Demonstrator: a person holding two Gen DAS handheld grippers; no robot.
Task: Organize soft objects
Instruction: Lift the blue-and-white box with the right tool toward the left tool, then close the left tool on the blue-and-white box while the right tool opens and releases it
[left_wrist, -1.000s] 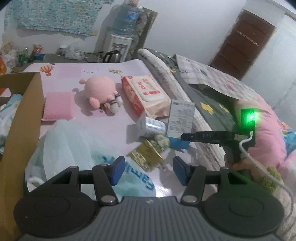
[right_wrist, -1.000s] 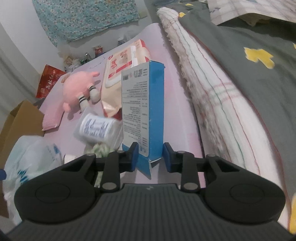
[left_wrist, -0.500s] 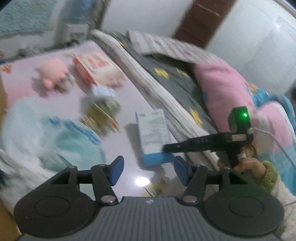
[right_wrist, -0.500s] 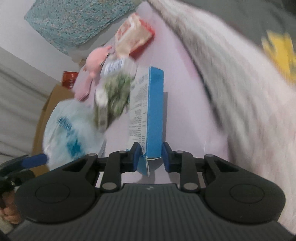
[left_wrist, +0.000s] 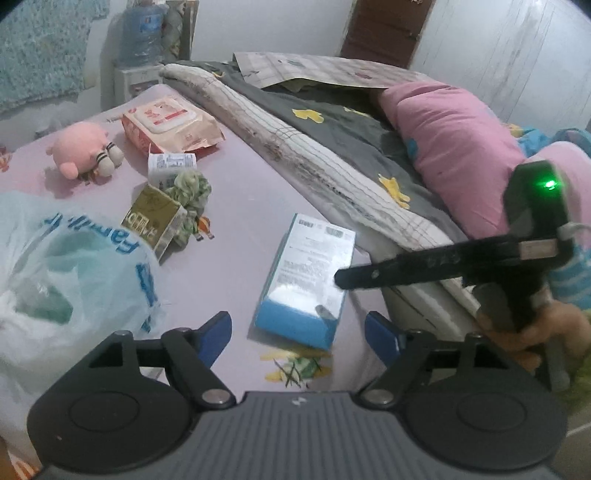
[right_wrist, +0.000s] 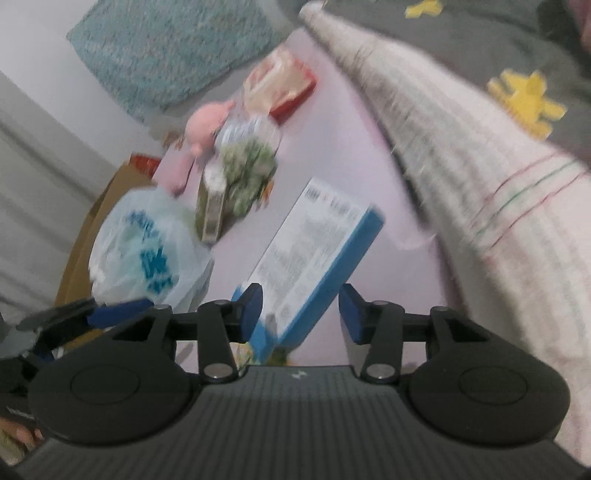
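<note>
In my left wrist view the box (left_wrist: 308, 273) lies flat on the surface (left_wrist: 243, 184) at centre frame, just beyond my left hand-held gripper (left_wrist: 297, 332). My right hand-held gripper (left_wrist: 341, 278) reaches in from the right, its tip over the box's right edge. The plastic bag (left_wrist: 74, 273) sits at lower left. Above it lie the small carton (left_wrist: 153, 221) and the scrunchie (left_wrist: 190, 190), touching; behind them the bottle (left_wrist: 171, 166). The plush toy (left_wrist: 83, 149) is at upper left, the wipes pack (left_wrist: 171, 123) to its right. The bedding (left_wrist: 332, 155) runs along the surface's right side.
</note>
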